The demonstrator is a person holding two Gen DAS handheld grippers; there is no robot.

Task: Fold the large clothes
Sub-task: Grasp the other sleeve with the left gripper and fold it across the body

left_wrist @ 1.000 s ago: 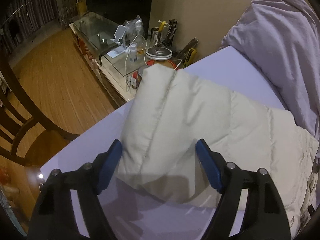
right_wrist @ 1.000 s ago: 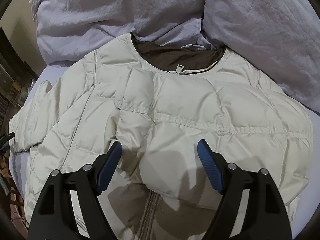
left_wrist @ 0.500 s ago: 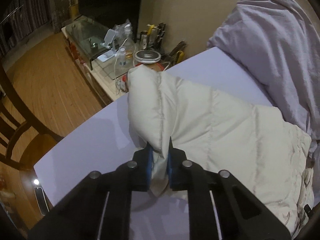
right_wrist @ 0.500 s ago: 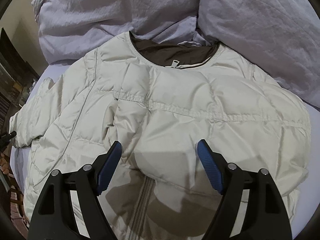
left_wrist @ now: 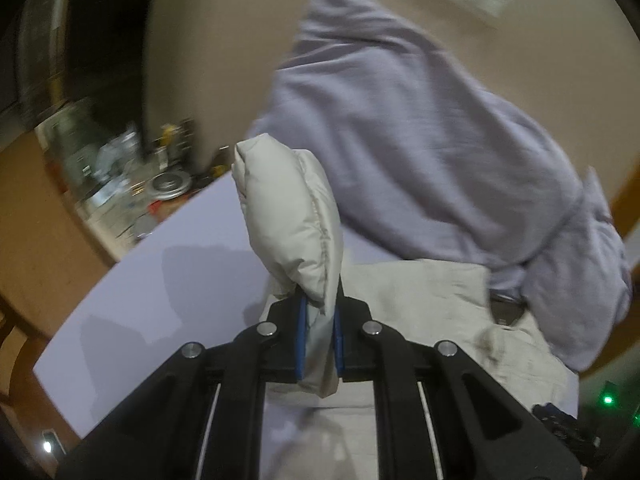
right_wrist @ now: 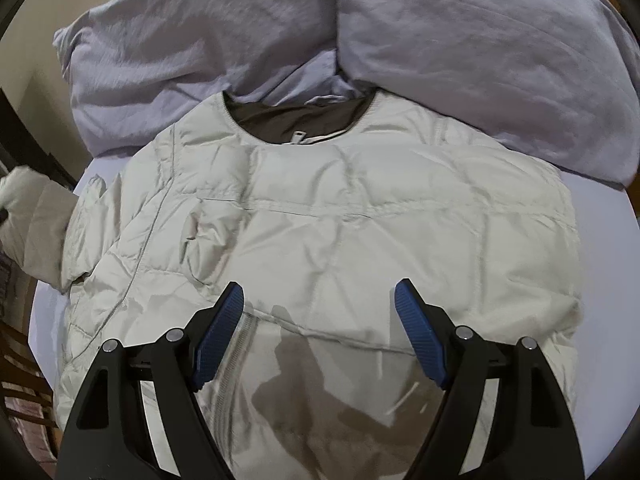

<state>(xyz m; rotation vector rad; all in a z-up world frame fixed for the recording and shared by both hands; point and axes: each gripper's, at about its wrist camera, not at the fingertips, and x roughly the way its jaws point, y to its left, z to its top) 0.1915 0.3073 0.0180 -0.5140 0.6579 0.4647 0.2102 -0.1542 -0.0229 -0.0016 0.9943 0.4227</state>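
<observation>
A cream quilted puffer jacket [right_wrist: 360,232] lies front up on the bed, its dark-lined collar toward the pillows. My left gripper [left_wrist: 320,336] is shut on the end of the jacket's sleeve [left_wrist: 292,224] and holds it lifted above the bed, the cuff standing up past the fingers. The lifted sleeve also shows at the left edge of the right wrist view [right_wrist: 28,220]. My right gripper [right_wrist: 320,336] is open and empty, hovering over the jacket's lower front near the zipper.
Lilac pillows and a duvet [right_wrist: 460,40] are piled behind the collar. The lilac sheet [left_wrist: 160,288] is bare left of the jacket. A cluttered bedside table [left_wrist: 132,184] stands beyond the bed's left edge, with wooden floor below.
My left gripper closed on the sleeve end, then lifted it up and swung it toward the jacket body. My right gripper stayed open and drifted slightly over the jacket front.
</observation>
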